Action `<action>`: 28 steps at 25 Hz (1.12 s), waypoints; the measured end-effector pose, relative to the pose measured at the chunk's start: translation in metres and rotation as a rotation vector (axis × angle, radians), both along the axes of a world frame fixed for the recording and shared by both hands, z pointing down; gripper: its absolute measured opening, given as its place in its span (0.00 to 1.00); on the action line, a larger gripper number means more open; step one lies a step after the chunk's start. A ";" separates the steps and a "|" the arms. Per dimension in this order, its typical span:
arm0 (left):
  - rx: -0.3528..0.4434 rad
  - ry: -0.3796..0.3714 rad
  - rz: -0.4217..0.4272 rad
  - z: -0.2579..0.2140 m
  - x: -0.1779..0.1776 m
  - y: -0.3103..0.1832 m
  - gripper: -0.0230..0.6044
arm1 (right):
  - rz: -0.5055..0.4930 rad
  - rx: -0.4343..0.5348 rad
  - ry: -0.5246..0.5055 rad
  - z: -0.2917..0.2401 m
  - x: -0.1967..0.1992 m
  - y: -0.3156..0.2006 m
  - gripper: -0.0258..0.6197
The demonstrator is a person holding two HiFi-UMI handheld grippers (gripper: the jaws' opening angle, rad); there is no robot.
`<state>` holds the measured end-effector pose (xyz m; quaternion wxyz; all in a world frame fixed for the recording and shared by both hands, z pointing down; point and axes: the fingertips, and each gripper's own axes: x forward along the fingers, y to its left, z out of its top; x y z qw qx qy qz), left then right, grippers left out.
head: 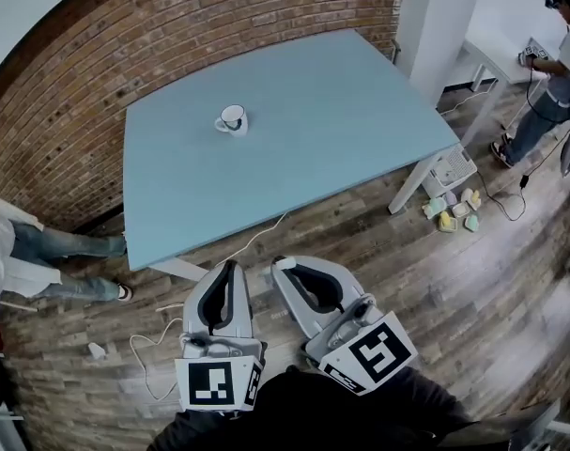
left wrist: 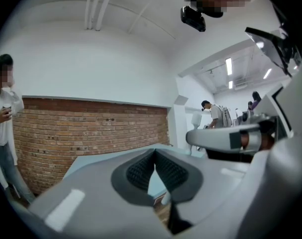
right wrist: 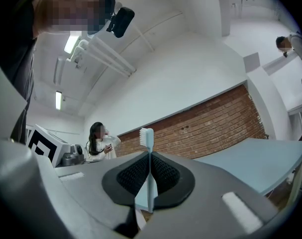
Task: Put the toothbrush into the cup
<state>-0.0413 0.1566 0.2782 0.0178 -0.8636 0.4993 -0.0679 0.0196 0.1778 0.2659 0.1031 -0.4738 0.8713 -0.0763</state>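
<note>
The right gripper [right wrist: 150, 158] has its fingers [right wrist: 133, 174] clamped on the toothbrush [right wrist: 147, 136], with the bristles standing at 12 o'clock above them. The left gripper [left wrist: 154, 153] has its fingers pressed together with nothing between them. The cup [head: 232, 119] stands on the counter [head: 341, 111] with no brush in it, well apart at about 12 o'clock from both grippers. The pickup looks done. Carrying the brush over and dropping it in are left.

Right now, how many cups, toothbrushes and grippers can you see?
cup: 1
toothbrush: 1
grippers: 2, left gripper and right gripper
total: 4
</note>
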 end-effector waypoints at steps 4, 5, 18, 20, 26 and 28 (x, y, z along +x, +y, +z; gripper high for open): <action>0.012 -0.022 0.022 -0.006 0.033 -0.011 0.05 | 0.000 0.014 -0.014 -0.004 0.027 -0.011 0.06; 0.015 -0.030 0.024 -0.006 0.038 -0.013 0.05 | -0.002 0.020 -0.016 -0.005 0.031 -0.014 0.06; 0.022 -0.086 -0.001 -0.011 0.041 -0.065 0.05 | -0.026 0.033 -0.064 -0.009 0.038 -0.068 0.06; 0.020 -0.067 0.007 -0.007 0.040 -0.076 0.05 | -0.015 0.030 -0.048 -0.006 0.038 -0.078 0.06; 0.013 -0.004 0.039 -0.006 0.042 -0.111 0.05 | 0.023 0.009 -0.005 -0.007 0.039 -0.105 0.06; -0.011 0.011 0.044 0.001 0.041 -0.121 0.05 | 0.038 -0.010 0.007 -0.003 0.041 -0.115 0.06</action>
